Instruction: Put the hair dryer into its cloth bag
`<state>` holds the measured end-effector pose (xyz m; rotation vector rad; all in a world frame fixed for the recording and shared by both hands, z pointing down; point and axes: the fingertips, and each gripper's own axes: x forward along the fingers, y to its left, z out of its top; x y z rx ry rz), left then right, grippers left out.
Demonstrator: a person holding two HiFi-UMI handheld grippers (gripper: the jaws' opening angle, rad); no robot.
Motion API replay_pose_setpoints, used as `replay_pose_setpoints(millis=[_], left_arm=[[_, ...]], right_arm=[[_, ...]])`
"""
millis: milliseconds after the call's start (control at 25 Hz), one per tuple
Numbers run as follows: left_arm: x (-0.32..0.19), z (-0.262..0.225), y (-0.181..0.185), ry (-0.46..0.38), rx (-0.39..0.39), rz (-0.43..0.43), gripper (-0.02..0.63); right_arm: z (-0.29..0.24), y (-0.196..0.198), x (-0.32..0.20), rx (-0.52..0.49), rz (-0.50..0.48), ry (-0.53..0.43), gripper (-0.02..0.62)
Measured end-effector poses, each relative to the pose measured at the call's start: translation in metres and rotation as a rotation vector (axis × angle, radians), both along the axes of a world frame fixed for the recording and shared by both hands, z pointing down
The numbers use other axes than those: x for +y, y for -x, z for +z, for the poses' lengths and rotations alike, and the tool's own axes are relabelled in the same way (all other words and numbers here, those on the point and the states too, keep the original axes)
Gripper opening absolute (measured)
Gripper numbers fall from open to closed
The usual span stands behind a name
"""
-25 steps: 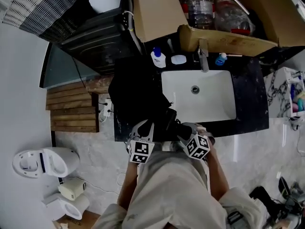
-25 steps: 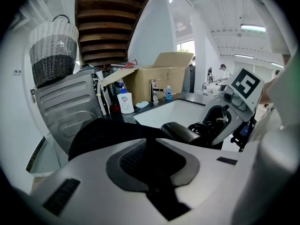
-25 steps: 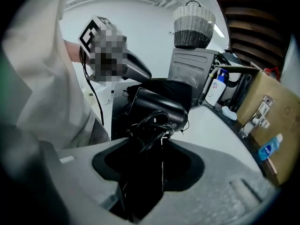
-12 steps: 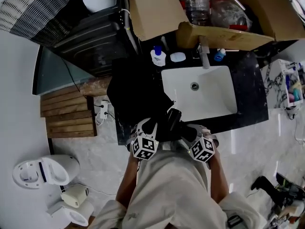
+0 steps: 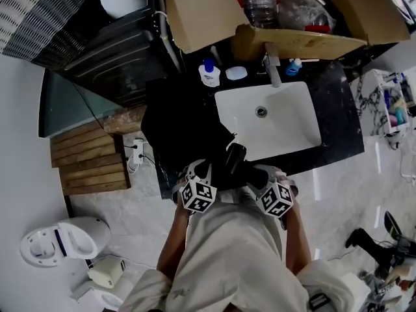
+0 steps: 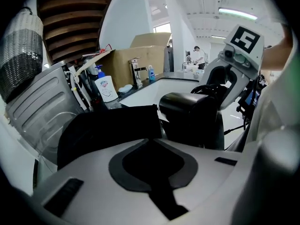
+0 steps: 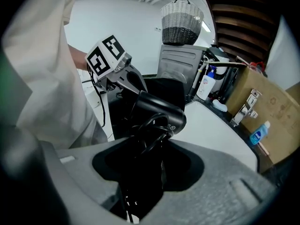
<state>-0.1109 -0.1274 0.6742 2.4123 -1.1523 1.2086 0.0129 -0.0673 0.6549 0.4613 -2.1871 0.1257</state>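
Since a second ago both grippers have stayed at the counter's (image 5: 338, 132) near edge, with the hair dryer (image 7: 157, 110) still between them. The left gripper's (image 6: 152, 159) jaws are closing, almost together, and pinch the edge of the black cloth bag (image 6: 108, 130). The right gripper's (image 7: 144, 172) jaws clamp the hair dryer's handle and looped cord. The bag lies on the dark counter, left of the white sink (image 5: 292, 129).

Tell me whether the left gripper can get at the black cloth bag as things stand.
Probably yes: the black cloth bag lies right before the left gripper, whose jaws are closing with dark cloth seemingly between them; nothing blocks it.
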Motion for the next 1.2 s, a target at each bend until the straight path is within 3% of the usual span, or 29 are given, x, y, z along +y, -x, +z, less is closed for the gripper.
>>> replay_pose_setpoints(millis=[320, 560, 600, 640, 800, 960, 1080, 1200], left_arm=[[-0.004, -0.013, 0.005, 0.024, 0.103, -0.031, 0.005], [-0.002, -0.008, -0.001, 0.031, 0.088, 0.013, 0.008], [0.000, -0.004, -0.003, 0.047, 0.082, 0.025, 0.040], [0.002, 0.000, -0.005, 0.062, 0.075, 0.033, 0.126], [0.001, 0.009, -0.005, 0.063, 0.025, 0.027, 0.137], [0.000, 0.011, -0.007, 0.061, 0.020, 0.028, 0.125], [-0.001, 0.009, -0.006, 0.042, 0.013, 0.024, 0.050], [-0.001, 0.003, -0.006, 0.043, 0.046, 0.016, 0.026]], right_arm=[[-0.005, -0.002, -0.003, -0.019, 0.034, -0.001, 0.181], [-0.006, -0.002, -0.003, -0.035, 0.023, 0.012, 0.179], [-0.005, -0.002, -0.002, -0.036, 0.017, 0.011, 0.179], [-0.005, -0.002, -0.002, -0.037, 0.010, 0.010, 0.179], [-0.001, -0.002, 0.000, -0.043, -0.002, 0.004, 0.181], [0.004, 0.001, 0.002, -0.043, -0.006, 0.017, 0.187], [0.012, 0.007, 0.004, -0.028, -0.027, 0.045, 0.205], [0.015, 0.011, 0.004, -0.027, -0.038, 0.064, 0.210]])
